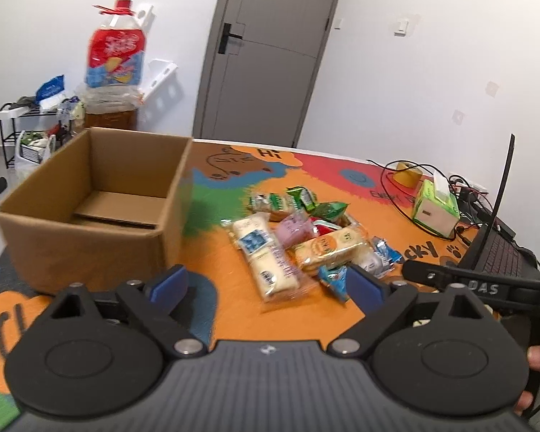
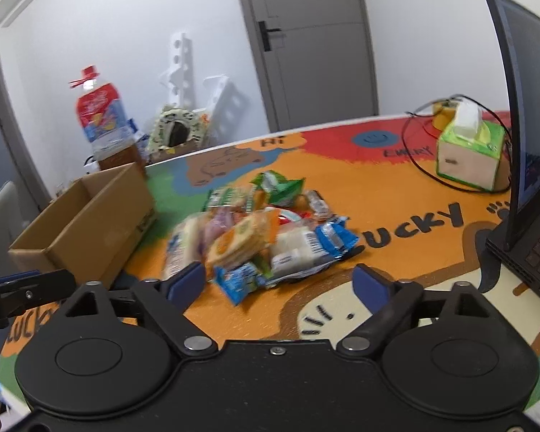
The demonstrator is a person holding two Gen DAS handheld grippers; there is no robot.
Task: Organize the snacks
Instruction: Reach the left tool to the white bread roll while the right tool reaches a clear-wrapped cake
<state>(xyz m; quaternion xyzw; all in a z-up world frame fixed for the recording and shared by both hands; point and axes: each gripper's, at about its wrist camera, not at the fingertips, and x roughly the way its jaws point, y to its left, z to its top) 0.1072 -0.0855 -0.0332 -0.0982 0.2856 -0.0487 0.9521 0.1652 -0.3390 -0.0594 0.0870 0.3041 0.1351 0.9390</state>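
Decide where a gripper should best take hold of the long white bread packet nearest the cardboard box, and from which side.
Grip the long white bread packet across its narrow middle, coming from above: it lies flat, its box-side edge is clear, and other snacks crowd the far side.

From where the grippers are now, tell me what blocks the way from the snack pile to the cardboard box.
Nothing visible does. The snack pile lies on the mat just right of the open cardboard box. Only the box's near wall must be cleared. Both grippers are open and empty.

Left tool (image 1: 266, 284) open (nothing between) — snack pile (image 1: 302, 237) beside cardboard box (image 1: 90, 216).
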